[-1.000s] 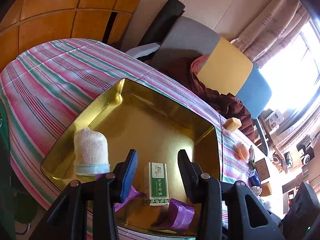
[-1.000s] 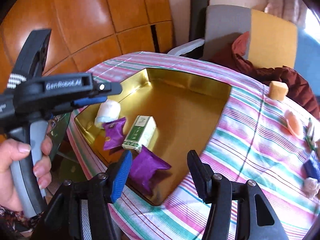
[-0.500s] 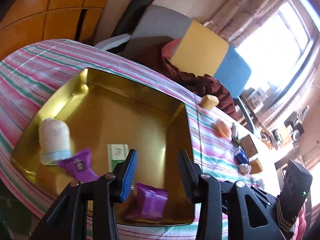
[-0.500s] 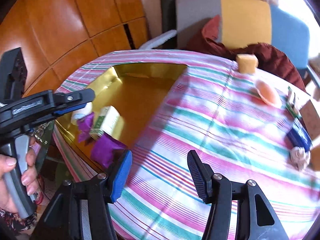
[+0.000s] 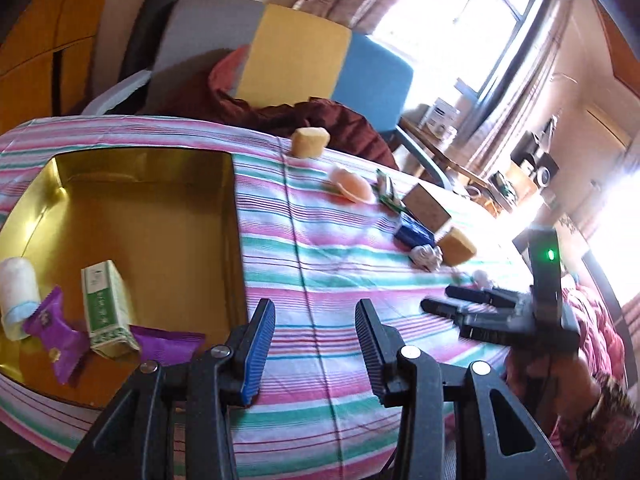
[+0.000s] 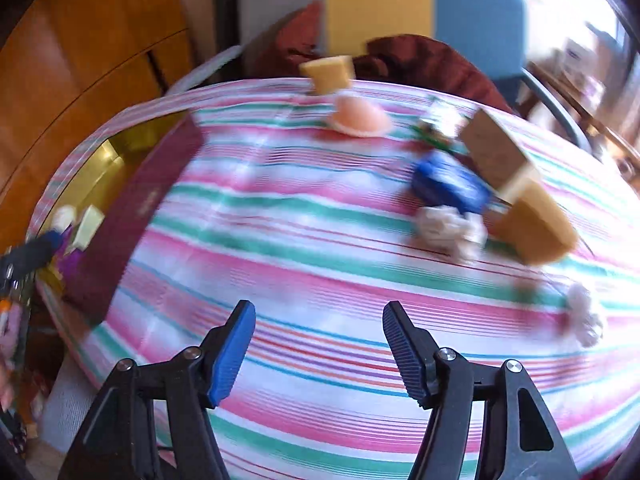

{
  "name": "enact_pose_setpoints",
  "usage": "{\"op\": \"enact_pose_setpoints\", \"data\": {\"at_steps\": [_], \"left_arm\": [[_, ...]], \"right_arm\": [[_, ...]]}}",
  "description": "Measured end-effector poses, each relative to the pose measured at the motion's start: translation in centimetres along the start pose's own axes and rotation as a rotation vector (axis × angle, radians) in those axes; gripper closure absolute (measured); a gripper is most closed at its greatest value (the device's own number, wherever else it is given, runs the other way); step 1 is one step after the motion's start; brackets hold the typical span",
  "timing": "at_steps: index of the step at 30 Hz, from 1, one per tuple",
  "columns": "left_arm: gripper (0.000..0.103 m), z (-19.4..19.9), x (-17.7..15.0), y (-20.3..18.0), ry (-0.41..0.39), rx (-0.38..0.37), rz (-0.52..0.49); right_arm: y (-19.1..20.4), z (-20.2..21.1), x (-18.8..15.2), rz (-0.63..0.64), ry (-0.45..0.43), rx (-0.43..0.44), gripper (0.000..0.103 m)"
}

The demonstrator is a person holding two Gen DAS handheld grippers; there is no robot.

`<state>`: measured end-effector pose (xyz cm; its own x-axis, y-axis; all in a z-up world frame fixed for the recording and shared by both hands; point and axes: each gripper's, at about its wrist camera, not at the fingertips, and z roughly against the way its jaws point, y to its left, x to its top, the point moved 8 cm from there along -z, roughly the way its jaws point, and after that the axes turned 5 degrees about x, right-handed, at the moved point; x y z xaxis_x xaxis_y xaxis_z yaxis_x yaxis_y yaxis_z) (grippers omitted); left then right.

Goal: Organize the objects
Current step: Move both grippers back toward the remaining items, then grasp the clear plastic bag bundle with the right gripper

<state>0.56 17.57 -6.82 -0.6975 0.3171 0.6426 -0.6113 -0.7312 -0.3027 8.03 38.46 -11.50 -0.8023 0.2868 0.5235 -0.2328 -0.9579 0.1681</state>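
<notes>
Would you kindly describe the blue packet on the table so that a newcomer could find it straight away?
Start at the striped tablecloth and look away from the gold tray, toward the window side. There, in a cluster of small things, the blue packet lies flat beside a brown box, with a crumpled white wad just in front. It is the only deep blue item; its neighbours are tan, white or peach.

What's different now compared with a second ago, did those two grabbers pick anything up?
No. Both swung away from the gold tray toward the loose items on the striped cloth. The right hand-held gripper is opening its jaws with nothing between them; the left hand-held gripper is empty too. The white roll, green box and purple packets stayed in the tray.
</notes>
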Motion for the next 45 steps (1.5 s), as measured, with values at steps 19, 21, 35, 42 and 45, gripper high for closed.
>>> {"op": "enact_pose_setpoints", "data": {"at_steps": [19, 21, 35, 42, 45], "left_arm": [[0.061, -3.1, -3.4, -4.5, 0.102, -0.017, -0.085], [0.061, -3.6, -3.4, -4.8, 0.112, -0.017, -0.088], [0.046, -10.5, -0.9, -11.7, 0.193, -0.087, -0.149], [0.046, -15.3, 0.7, -16.9, 0.221, -0.104, -0.238], [0.046, -17.3, 1.4, -18.5, 0.238, -0.116, -0.239]], "right_arm": [[-23.4, 0.8, -1.7, -0.518, 0.083, -0.300, 0.046], [-23.2, 0.9, -1.3, -0.501, 0.066, -0.305, 0.058], [-21.4, 2.2, -0.7, -0.516, -0.020, -0.175, 0.062], [-21.4, 2.1, -0.4, -0.533, -0.041, -0.139, 0.062], [-21.5, 2.1, -0.2, -0.535, -0.044, -0.135, 0.062]]}}
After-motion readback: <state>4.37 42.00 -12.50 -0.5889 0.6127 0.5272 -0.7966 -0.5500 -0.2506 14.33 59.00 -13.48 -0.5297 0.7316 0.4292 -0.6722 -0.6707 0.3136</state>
